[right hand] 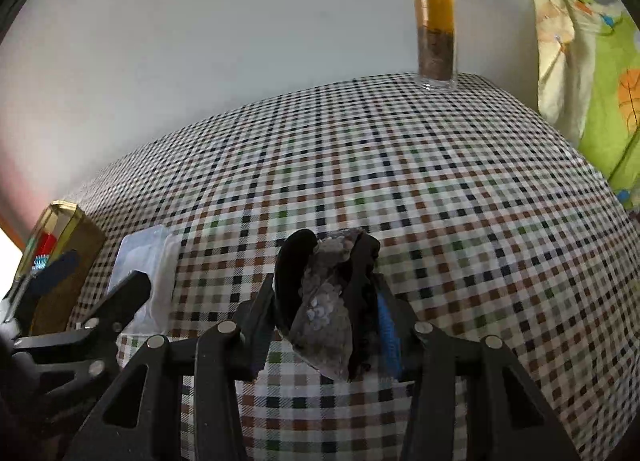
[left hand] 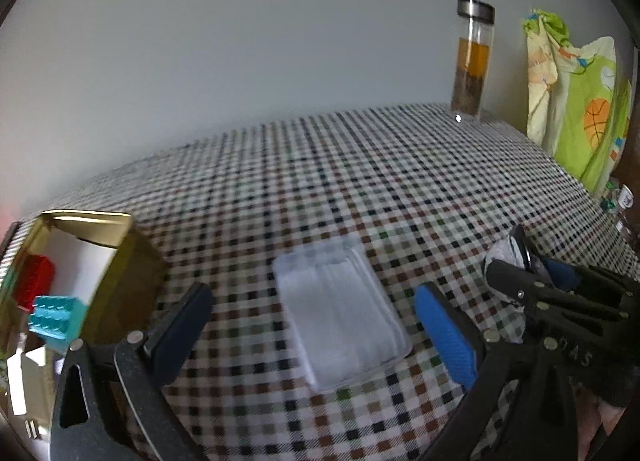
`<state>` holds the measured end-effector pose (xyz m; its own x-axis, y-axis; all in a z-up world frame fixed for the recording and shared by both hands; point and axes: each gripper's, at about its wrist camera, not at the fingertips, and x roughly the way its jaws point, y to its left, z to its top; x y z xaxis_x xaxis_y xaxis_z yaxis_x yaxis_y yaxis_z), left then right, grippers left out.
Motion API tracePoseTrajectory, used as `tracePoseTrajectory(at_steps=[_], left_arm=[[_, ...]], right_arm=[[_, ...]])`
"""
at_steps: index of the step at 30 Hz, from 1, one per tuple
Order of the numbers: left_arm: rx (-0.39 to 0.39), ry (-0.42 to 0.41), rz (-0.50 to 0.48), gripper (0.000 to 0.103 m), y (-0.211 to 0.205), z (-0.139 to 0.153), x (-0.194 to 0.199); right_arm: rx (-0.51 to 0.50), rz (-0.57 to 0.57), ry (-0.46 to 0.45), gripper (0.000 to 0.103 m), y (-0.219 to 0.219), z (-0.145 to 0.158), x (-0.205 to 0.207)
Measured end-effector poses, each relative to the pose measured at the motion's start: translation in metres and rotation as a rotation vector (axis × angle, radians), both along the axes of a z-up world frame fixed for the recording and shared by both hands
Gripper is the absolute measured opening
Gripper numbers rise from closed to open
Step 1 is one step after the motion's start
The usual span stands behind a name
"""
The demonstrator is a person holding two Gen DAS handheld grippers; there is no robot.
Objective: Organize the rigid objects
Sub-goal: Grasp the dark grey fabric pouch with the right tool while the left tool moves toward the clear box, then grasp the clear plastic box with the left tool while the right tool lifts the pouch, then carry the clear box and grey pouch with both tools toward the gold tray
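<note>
Stone (right hand: 324,313) — grey, clenched in the right claw (right hand: 334,261) above the surface (right hand: 440,201); left claw (left hand: 312,301) released, straddling the clear case (left hand: 340,313); next, carry the stone left to the tin (right hand: 68,253)

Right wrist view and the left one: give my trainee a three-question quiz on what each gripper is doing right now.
1. True or false: the right gripper is shut on a grey rock-like lump.
2. What lies on the checked tablecloth between the open fingers of the left gripper?
A. a clear plastic case
B. a spoon
C. a red block
3. Fill in: the red block and teal block sit inside the ____ tin.

Key
1. True; both pads press on it.
2. A, the clear plastic case, flat on the cloth and not gripped.
3. Gold.
</note>
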<state>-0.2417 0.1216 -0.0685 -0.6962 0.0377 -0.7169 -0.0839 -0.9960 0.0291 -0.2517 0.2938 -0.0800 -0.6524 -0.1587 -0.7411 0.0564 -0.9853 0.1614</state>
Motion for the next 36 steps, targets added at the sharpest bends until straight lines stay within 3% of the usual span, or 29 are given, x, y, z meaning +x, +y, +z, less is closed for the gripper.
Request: tracePoseTrajectory(at_steps=[3,5,7,8,9,13,18,24,36], left_arm=[[-0.006,-0.044,-0.001,0.1,0.002,-0.007,-0.008],[-0.007,-0.067,-0.007,0.082,0.002,-0.01,-0.011],[0.002,-0.08,-0.016,0.071,0.002,-0.011,-0.012],[0.006,-0.079,-0.016,0.057,0.001,-0.011,-0.011],[0.007,-0.077,-0.018,0.055,0.0,-0.011,-0.01],[0.006,-0.067,-0.027,0.054,0.0,-0.008,-0.006],[-0.021,0.013,-0.028,0.051,0.001,0.003,0.01],[-0.037,0.12,-0.005,0.051,-0.002,0.016,0.034],[0.006,0.289,0.037,0.051,-0.023,0.038,0.075]], right_arm=[[0.014,0.003,0.0,0.048,-0.002,0.001,-0.001],[0.011,0.001,0.001,0.048,-0.002,0.001,0.0],[0.01,-0.004,0.004,0.048,-0.001,0.001,0.001],[0.013,-0.004,0.007,0.048,-0.001,0.002,0.001],[0.015,-0.004,0.01,0.048,-0.002,0.002,0.002],[0.017,-0.009,0.021,0.048,-0.004,0.004,0.004],[0.021,-0.011,0.062,0.048,-0.004,0.01,0.009],[0.039,0.0,0.208,0.048,-0.008,0.028,0.031],[0.056,-0.036,0.392,0.048,-0.01,0.046,0.063]])
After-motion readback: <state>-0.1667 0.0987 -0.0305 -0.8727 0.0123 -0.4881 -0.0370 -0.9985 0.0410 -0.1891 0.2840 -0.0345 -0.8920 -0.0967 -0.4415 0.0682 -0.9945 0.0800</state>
